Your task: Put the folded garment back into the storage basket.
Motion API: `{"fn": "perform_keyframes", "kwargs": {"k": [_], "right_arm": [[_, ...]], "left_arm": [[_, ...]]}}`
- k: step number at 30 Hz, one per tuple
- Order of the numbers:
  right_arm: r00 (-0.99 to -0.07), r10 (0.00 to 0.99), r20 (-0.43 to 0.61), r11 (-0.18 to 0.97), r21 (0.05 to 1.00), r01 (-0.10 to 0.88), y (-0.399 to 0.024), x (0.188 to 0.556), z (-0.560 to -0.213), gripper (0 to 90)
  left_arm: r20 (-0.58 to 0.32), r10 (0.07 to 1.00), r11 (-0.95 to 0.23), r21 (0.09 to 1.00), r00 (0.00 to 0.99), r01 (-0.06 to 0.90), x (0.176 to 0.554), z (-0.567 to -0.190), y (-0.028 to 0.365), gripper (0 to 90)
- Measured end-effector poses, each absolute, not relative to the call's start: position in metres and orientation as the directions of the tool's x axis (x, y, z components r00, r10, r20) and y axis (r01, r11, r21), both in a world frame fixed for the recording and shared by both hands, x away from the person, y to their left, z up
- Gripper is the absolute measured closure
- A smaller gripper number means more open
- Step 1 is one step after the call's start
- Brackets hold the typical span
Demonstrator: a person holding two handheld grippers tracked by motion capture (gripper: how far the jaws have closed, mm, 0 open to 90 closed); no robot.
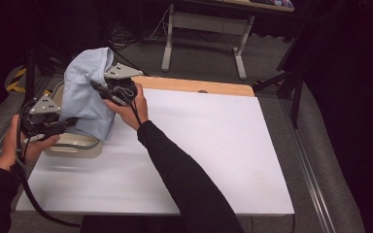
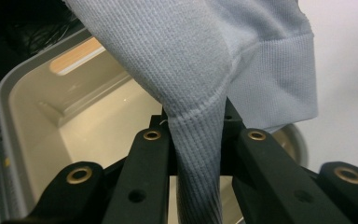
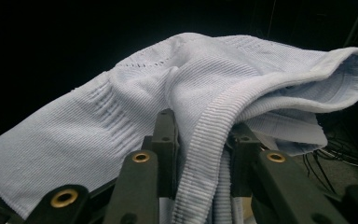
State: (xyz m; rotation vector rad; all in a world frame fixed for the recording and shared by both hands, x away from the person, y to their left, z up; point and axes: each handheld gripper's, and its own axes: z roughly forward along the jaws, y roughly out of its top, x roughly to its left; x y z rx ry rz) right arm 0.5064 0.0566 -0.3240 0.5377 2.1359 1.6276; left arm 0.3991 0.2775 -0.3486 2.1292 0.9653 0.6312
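Up over the white desk (image 1: 213, 145) and the beige bin (image 1: 75, 145) hangs a soft, light, floppy blue sweater (image 1: 85, 92). Left gripper (image 2: 198, 154) and right gripper (image 3: 200, 154) each pinch its ribbed edge, the best spot.

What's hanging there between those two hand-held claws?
A pale blue knitted garment spans from the left gripper to the right gripper, each clamped on its fabric, above a beige bin. The high view shows it best.
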Motion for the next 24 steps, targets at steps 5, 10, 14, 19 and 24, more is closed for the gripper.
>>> {"fn": "perform_keyframes", "kwargs": {"k": [5,10,14,19,24], "right_arm": [[-0.847,0.528,-0.070,0.247,0.966,0.074,0.069,0.510,-0.328,70.2],[-0.849,0.525,-0.066,0.256,0.963,0.083,0.079,0.513,-0.332,70.2],[-0.852,0.520,-0.065,0.269,0.959,0.091,0.086,0.515,-0.337,70.2],[-0.854,0.516,-0.059,0.282,0.954,0.104,0.095,0.517,-0.345,70.1],[-0.855,0.516,-0.058,0.311,0.942,0.124,0.101,0.520,-0.354,70.1]], "left_arm": [[0.140,0.800,-0.469,0.753,0.584,0.462,0.401,-0.351,0.286,79.4],[0.144,0.807,-0.470,0.743,0.572,0.477,0.402,-0.355,0.293,79.4],[0.139,0.815,-0.467,0.734,0.563,0.494,0.403,-0.362,0.298,79.4],[0.137,0.824,-0.464,0.720,0.549,0.516,0.405,-0.369,0.304,79.4],[0.131,0.826,-0.468,0.701,0.549,0.538,0.406,-0.381,0.301,79.2]]}}
